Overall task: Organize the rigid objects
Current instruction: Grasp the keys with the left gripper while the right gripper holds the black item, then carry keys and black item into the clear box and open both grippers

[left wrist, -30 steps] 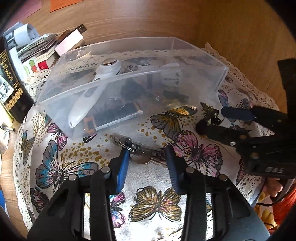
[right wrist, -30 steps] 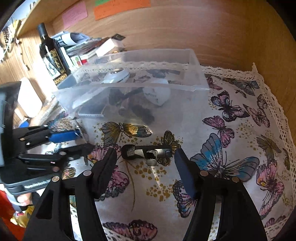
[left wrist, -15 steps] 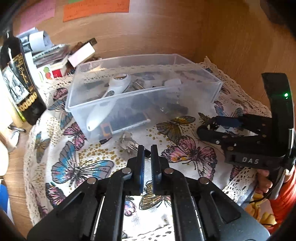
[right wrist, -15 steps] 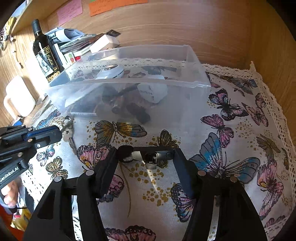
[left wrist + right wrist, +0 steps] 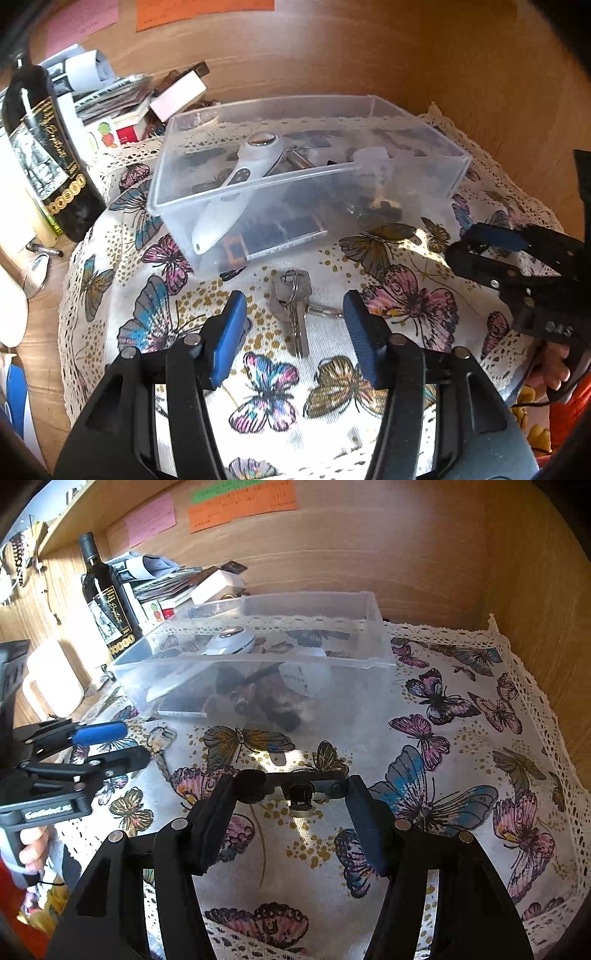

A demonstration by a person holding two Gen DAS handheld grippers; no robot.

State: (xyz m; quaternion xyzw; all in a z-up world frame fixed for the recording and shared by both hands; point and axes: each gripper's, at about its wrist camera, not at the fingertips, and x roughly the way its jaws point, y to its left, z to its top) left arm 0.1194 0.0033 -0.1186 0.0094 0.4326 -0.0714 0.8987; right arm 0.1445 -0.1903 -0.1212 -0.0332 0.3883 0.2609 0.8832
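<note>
We take the clear plastic bin (image 5: 310,173) on the butterfly tablecloth (image 5: 369,362) to be the collecting place, since it already holds a white handheld device (image 5: 240,184) and darker items we cannot identify through its hazy wall. Our left gripper (image 5: 295,321) stands wide open and empty over the bunch of keys (image 5: 291,306) lying on the cloth just before the bin, seemingly lined up to take them. Our right gripper (image 5: 291,786) spans a small black-and-metal object (image 5: 295,786) end to end, pads apparently touching, though whether it truly grips we cannot tell.
</note>
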